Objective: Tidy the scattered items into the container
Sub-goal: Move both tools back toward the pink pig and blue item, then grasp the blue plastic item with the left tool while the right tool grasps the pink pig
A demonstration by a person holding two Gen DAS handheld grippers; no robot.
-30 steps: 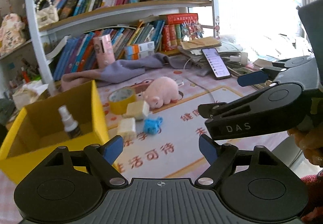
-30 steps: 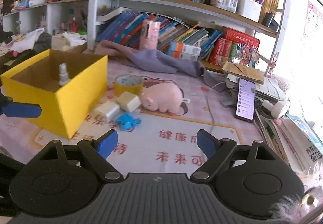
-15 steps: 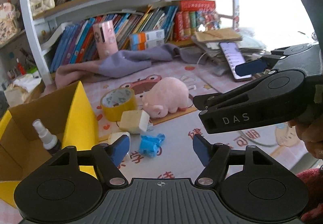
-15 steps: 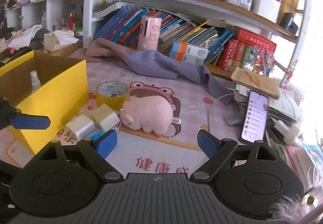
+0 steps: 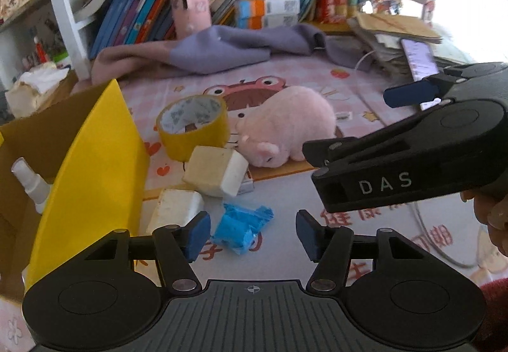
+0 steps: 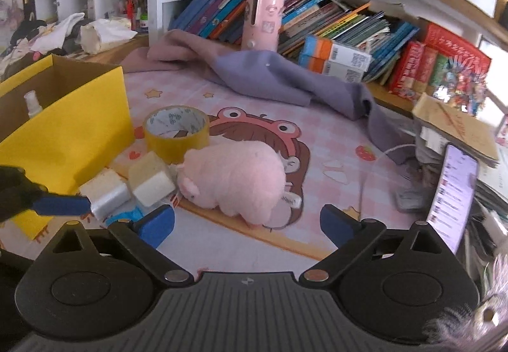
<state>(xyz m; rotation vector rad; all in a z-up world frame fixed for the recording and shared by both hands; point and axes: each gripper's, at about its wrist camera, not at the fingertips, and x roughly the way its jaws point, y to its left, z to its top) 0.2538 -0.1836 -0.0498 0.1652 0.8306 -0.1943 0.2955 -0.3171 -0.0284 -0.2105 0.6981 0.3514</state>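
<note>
My left gripper point(image 5: 253, 233) is open, its pads on either side of a crumpled blue wrapper point(image 5: 242, 228) on the pink mat. Two cream blocks point(image 5: 216, 174) point(image 5: 174, 212), a yellow tape roll point(image 5: 193, 126) and a pink plush pig point(image 5: 285, 126) lie just beyond. The yellow box point(image 5: 95, 167) stands at the left with a white spray bottle point(image 5: 30, 185) inside. My right gripper point(image 6: 247, 223) is open and empty, close in front of the pig point(image 6: 235, 179). It appears in the left wrist view as a black arm point(image 5: 412, 167) on the right.
A purple cloth point(image 6: 270, 75) lies behind the items below a bookshelf point(image 6: 317, 21) with a pink tube point(image 6: 262, 20). A phone point(image 6: 451, 190), a white cable point(image 6: 374, 161) and stacked papers point(image 6: 454, 126) sit at the right.
Both grippers have moved forward and down toward the items. The left now straddles the blue wrapper; the right is nearer the pig. Both stay open.
</note>
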